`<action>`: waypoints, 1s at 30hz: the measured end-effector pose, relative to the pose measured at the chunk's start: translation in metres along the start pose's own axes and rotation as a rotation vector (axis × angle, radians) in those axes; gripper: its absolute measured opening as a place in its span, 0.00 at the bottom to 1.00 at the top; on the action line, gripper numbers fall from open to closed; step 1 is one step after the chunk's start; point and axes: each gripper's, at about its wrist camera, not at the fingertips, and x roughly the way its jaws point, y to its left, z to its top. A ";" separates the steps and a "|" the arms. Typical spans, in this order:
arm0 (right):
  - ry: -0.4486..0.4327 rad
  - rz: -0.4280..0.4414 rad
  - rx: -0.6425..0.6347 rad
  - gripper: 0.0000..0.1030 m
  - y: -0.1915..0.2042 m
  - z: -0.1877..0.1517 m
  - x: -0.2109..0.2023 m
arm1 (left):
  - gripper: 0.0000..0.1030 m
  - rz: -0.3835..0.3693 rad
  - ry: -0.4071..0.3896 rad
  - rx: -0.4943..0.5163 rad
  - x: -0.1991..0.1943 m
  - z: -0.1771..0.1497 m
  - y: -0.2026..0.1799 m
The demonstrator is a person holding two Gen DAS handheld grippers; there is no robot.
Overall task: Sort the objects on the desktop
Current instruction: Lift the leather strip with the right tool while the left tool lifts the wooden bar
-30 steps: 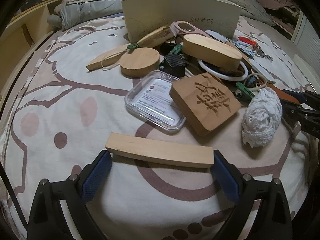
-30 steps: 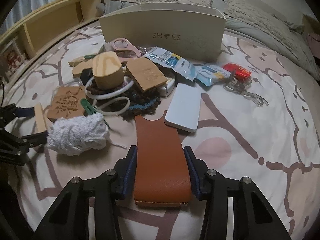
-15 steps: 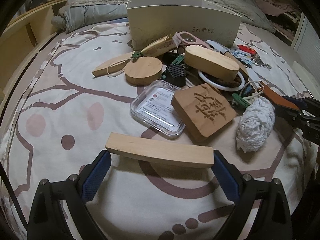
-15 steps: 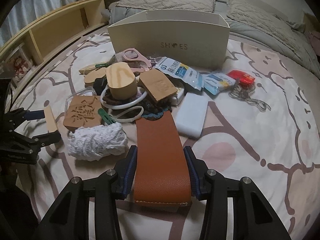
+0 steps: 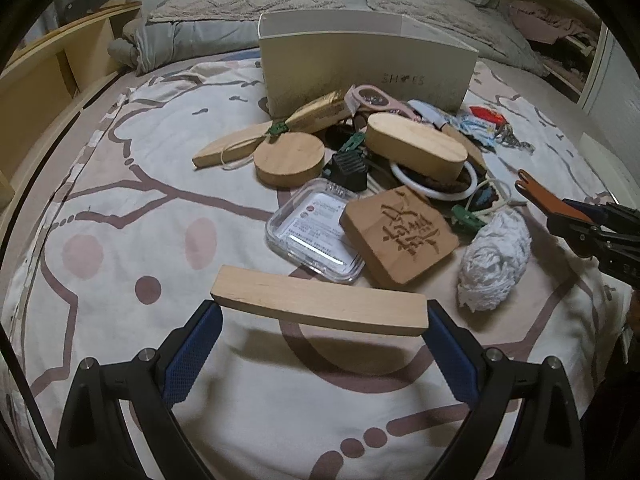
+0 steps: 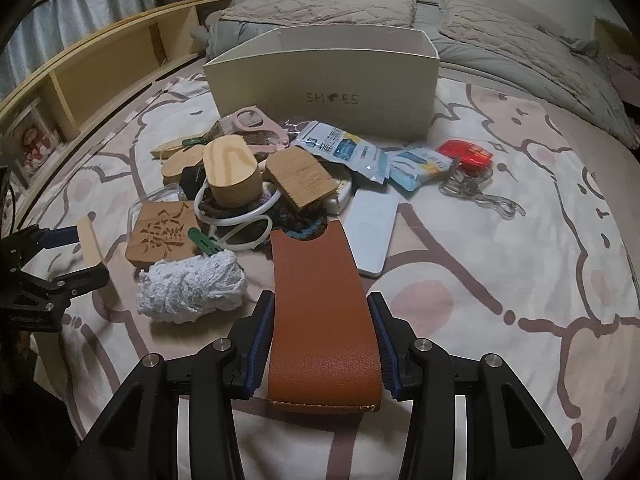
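My left gripper (image 5: 320, 320) is shut on a long pale wooden block (image 5: 318, 305), held by its two ends above the bedspread. My right gripper (image 6: 320, 320) is shut on a brown leather case (image 6: 320, 304), held above the bed; it also shows in the left wrist view (image 5: 548, 200). A white open box (image 6: 324, 92) marked SHOES stands at the back behind a pile of objects. The pile holds a carved wooden square (image 5: 400, 236), a round wooden disc (image 5: 289, 159), an oval wooden box (image 6: 230, 172) and a white yarn bundle (image 6: 192, 292).
A clear plastic case (image 5: 312, 236), a white power bank (image 6: 370, 236), blue-and-white packets (image 6: 348, 152), a red packet (image 6: 464, 152), keys (image 6: 476, 196) and pink scissors handles (image 6: 256, 124) lie on the patterned bedspread (image 5: 120, 240). A wooden shelf (image 6: 100, 80) runs along the left.
Both grippers have lifted and pulled back with their objects; the pile and box look farther and lower in view. The leather case is off the pile.
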 end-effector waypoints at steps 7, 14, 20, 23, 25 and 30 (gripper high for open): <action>-0.028 0.003 0.005 0.45 0.000 0.007 -0.008 | 0.96 -0.021 -0.035 0.008 -0.010 0.006 -0.006; -0.060 0.025 0.002 0.45 0.000 0.020 -0.018 | 0.96 -0.027 -0.066 0.025 -0.017 0.015 -0.016; -0.078 0.015 -0.022 0.45 0.002 0.030 -0.024 | 0.96 -0.035 -0.105 0.044 -0.028 0.026 -0.025; -0.088 0.009 -0.024 0.45 0.001 0.036 -0.027 | 0.96 -0.039 -0.113 0.047 -0.031 0.030 -0.028; -0.093 0.009 -0.026 0.45 0.000 0.038 -0.029 | 0.96 -0.046 -0.114 0.043 -0.034 0.033 -0.030; -0.111 -0.004 -0.018 0.45 -0.006 0.049 -0.037 | 0.96 -0.049 -0.141 0.039 -0.042 0.046 -0.033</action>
